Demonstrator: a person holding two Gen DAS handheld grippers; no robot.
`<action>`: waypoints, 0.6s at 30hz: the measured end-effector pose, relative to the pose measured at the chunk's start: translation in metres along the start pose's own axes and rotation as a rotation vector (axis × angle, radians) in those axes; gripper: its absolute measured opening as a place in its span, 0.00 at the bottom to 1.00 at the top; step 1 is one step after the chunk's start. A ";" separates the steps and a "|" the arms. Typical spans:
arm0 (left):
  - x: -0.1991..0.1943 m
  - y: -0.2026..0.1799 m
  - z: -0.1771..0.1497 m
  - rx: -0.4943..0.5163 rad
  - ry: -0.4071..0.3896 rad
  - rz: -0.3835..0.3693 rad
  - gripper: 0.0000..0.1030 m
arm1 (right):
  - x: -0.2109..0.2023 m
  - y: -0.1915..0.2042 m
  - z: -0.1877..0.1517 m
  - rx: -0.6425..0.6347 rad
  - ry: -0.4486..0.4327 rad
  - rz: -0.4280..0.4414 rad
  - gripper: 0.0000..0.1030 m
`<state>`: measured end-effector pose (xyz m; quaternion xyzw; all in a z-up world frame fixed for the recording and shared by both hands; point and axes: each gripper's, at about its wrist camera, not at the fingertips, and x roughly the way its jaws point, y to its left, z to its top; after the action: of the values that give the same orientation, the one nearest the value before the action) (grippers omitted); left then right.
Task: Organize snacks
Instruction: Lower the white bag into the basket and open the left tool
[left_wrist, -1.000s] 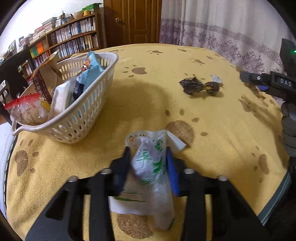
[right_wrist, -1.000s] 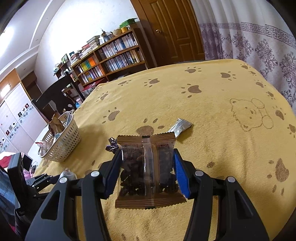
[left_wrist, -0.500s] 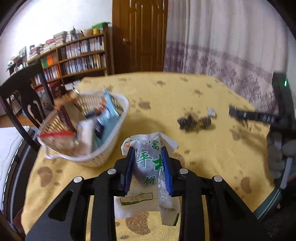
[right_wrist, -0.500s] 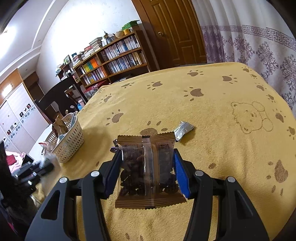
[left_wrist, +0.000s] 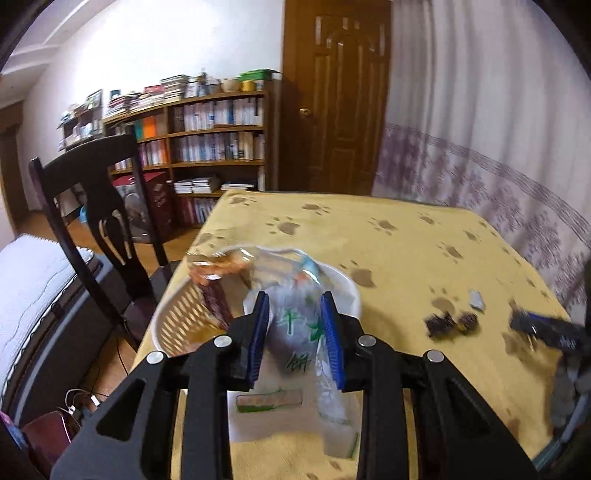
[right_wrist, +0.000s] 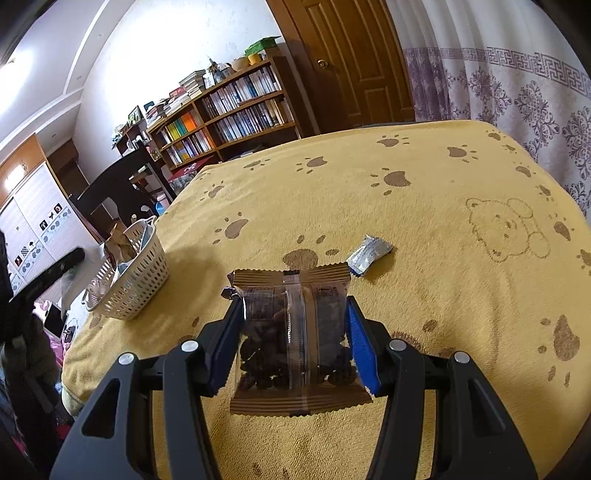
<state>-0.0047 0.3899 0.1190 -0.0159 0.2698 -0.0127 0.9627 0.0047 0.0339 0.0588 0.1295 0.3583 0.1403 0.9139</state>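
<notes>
My left gripper (left_wrist: 293, 308) is shut on a clear and white snack bag with green print (left_wrist: 301, 343), held up in the air right in front of the white perforated basket (left_wrist: 177, 314), which holds several snack packets. My right gripper (right_wrist: 295, 308) is shut on a brown packet with a clear window of dark pieces (right_wrist: 295, 332), held above the yellow paw-print cloth (right_wrist: 424, 295). A small silver packet (right_wrist: 369, 254) lies just beyond it. The basket (right_wrist: 129, 275) stands at the table's left edge in the right wrist view. Dark wrapped sweets (left_wrist: 448, 324) and the silver packet (left_wrist: 476, 299) lie at right.
A dark wooden chair (left_wrist: 99, 206) stands beside the table's left edge, near the basket. A bookshelf (left_wrist: 207, 147), a wooden door (left_wrist: 336, 96) and a patterned curtain (left_wrist: 498, 147) lie behind the table. The other gripper (left_wrist: 543, 328) shows at the right edge.
My left gripper has lifted the green-print bag off the cloth and swung left toward the basket, which now sits directly ahead. The right gripper has held its brown packet nearly still.
</notes>
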 end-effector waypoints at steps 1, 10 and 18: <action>0.004 0.006 0.002 -0.019 -0.002 0.015 0.30 | 0.001 0.000 0.000 -0.001 0.002 0.000 0.53; -0.002 0.021 -0.006 -0.037 0.013 0.036 0.60 | 0.007 0.002 -0.003 -0.004 0.018 -0.005 0.53; -0.023 0.014 -0.031 0.102 0.033 0.020 0.77 | 0.006 0.007 -0.005 -0.017 0.017 -0.002 0.53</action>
<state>-0.0406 0.4042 0.1041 0.0360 0.2846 -0.0169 0.9578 0.0042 0.0435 0.0535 0.1204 0.3649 0.1435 0.9120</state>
